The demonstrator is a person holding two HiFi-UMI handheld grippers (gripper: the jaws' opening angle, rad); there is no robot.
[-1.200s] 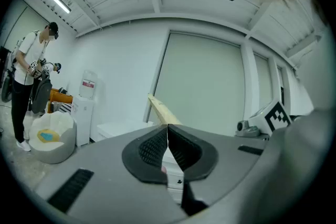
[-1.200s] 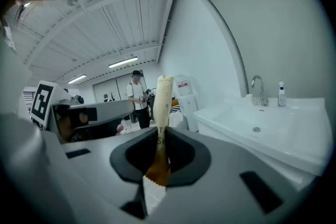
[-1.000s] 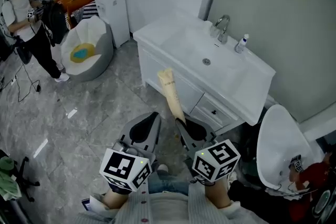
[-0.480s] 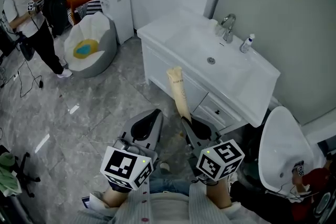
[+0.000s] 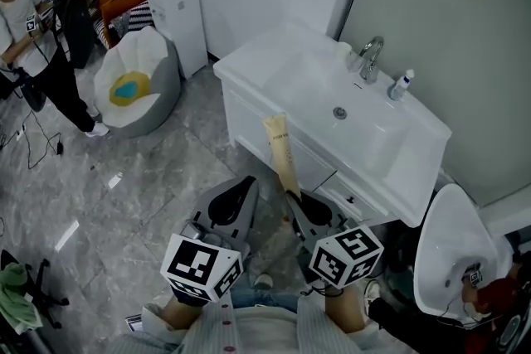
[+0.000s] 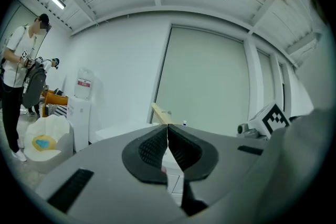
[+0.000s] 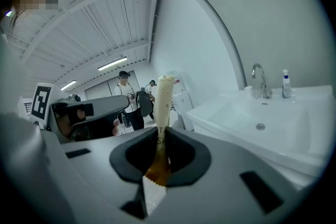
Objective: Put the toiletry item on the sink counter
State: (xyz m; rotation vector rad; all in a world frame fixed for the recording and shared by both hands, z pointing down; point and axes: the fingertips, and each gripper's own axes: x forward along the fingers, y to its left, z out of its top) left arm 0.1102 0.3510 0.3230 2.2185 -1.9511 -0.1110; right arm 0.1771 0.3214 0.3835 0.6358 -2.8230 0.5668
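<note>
A long cream toiletry tube (image 5: 280,152) (image 7: 163,107) sticks up out of my right gripper (image 5: 292,196) (image 7: 160,140), whose jaws are shut on its lower end. The tube's tip hangs in front of the white sink cabinet (image 5: 278,137), below the counter's front edge. The white sink counter (image 5: 274,62) with its basin (image 5: 344,108) (image 7: 262,123) and chrome tap (image 5: 371,58) (image 7: 258,78) lies ahead and to the right. My left gripper (image 5: 242,193) (image 6: 167,136) is level with the right one, to its left, its jaws shut with nothing between them.
A small bottle (image 5: 401,84) (image 7: 286,84) stands beside the tap. A white toilet (image 5: 448,253) is at lower right. A water dispenser (image 5: 178,4), a grey beanbag (image 5: 137,79) and two people (image 5: 33,37) occupy the far left. Grey marble floor (image 5: 124,195) lies between.
The sink has shifted right and nearer in the head view as I moved toward it. Both grippers keep their hold and pose; the tube stays upright in the right gripper.
</note>
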